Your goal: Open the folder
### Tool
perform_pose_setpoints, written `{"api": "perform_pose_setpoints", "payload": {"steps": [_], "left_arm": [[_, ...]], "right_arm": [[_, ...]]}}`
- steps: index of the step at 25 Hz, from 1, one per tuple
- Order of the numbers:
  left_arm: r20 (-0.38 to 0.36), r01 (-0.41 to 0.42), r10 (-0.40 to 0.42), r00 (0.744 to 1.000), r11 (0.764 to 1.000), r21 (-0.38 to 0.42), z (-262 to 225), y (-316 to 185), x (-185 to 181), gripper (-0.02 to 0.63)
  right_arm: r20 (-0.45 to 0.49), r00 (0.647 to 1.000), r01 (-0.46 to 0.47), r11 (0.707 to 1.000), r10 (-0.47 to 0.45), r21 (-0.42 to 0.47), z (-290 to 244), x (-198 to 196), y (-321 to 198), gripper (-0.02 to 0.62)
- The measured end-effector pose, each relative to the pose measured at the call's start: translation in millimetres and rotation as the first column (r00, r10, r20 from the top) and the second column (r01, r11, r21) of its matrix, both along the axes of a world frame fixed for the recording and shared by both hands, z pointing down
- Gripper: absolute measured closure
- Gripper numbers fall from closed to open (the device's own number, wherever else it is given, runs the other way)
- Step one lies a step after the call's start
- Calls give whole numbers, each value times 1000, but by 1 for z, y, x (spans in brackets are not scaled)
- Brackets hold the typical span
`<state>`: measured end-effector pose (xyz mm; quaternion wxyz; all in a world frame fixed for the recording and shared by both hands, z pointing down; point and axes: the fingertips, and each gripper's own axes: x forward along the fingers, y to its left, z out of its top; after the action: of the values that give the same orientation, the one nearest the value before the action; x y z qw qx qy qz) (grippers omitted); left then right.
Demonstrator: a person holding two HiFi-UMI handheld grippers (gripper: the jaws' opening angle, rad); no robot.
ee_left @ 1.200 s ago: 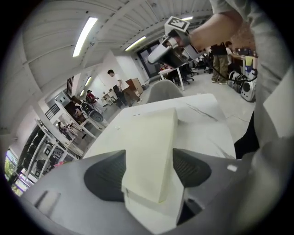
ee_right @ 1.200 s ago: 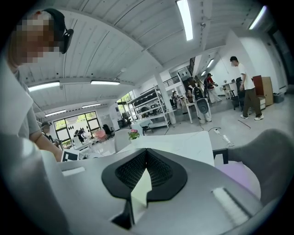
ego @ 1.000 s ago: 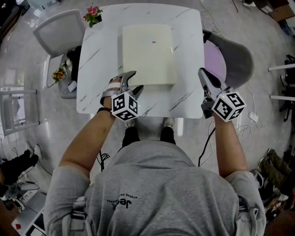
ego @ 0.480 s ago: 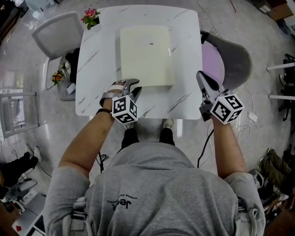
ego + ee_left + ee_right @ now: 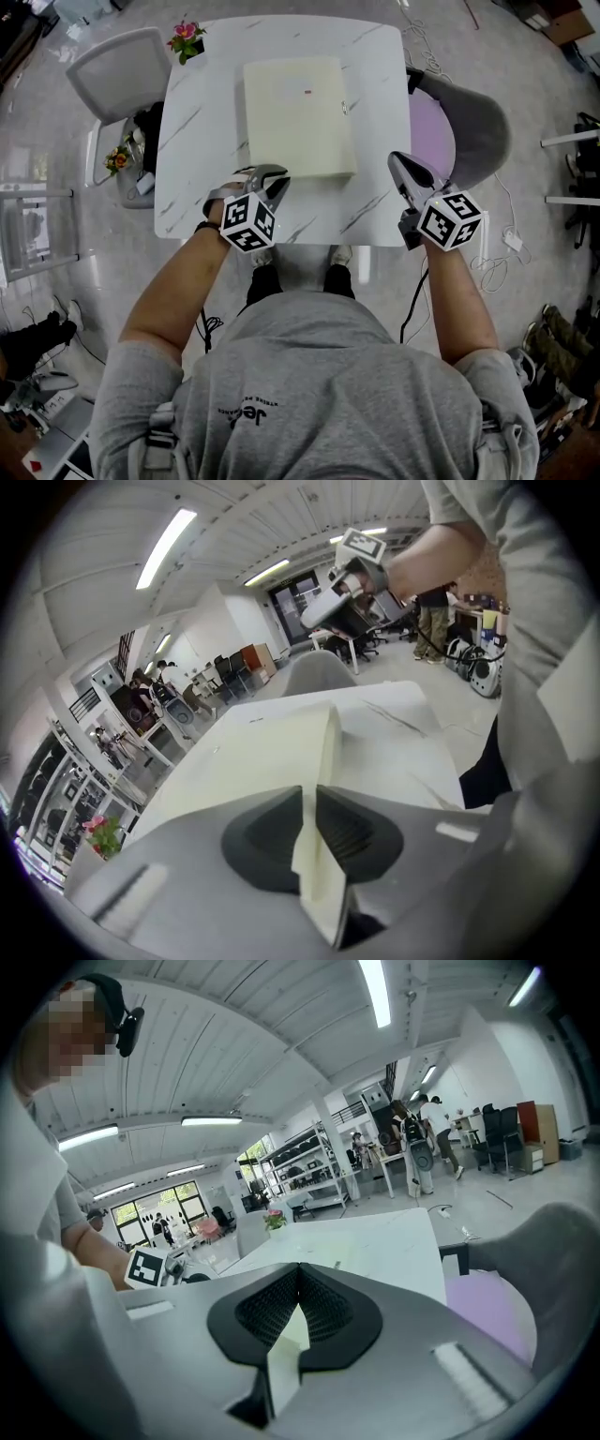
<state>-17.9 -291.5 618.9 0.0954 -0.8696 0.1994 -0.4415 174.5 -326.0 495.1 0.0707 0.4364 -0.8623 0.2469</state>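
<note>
Seen from the head view, a cream folder [image 5: 298, 117] lies flat on a white marbled surface [image 5: 375, 192], toward the middle and a little left. Its long axis runs straight away from the person, with the short edges nearest and farthest. A small red mark shows on its top face, and a small clasp sits on its right long edge.

The left gripper [image 5: 281, 175] is at the folder's near left corner and points down and away toward it. In the left gripper view its jaws [image 5: 309, 794] are closing, with a thin cream edge of the folder standing between the two dark pads, which touch it on both sides. From there the folder stretches off across the surface.

The right gripper [image 5: 396, 159] hangs over the near right part of the surface, well apart from the folder and touching nothing. In the right gripper view its jaws [image 5: 298, 1269] meet at the tips, and what the pale wedge in the gap behind them is cannot be told.

A pot of pink flowers [image 5: 187, 33] stands at the far left corner. A grey chair [image 5: 120, 61] sits beyond the left side and a purple-seated chair [image 5: 459, 122] sits along the right.
</note>
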Motion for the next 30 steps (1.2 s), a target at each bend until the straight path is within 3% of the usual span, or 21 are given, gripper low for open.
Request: {"api": "perform_pose_setpoints", "payload": {"steps": [11, 18, 30], "left_arm": [[-108, 23, -23, 994, 1000, -2, -10, -2, -3, 511], [-139, 29, -32, 990, 999, -25, -11, -1, -4, 511], [-218, 66, -70, 973, 998, -25, -21, 0, -4, 511]], "right_arm": [[-85, 992, 79, 981, -95, -176, 83, -34, -2, 592], [-166, 974, 111, 963, -155, -247, 120, -45, 7, 592], [-261, 945, 124, 956, -195, -264, 133, -45, 12, 592]]}}
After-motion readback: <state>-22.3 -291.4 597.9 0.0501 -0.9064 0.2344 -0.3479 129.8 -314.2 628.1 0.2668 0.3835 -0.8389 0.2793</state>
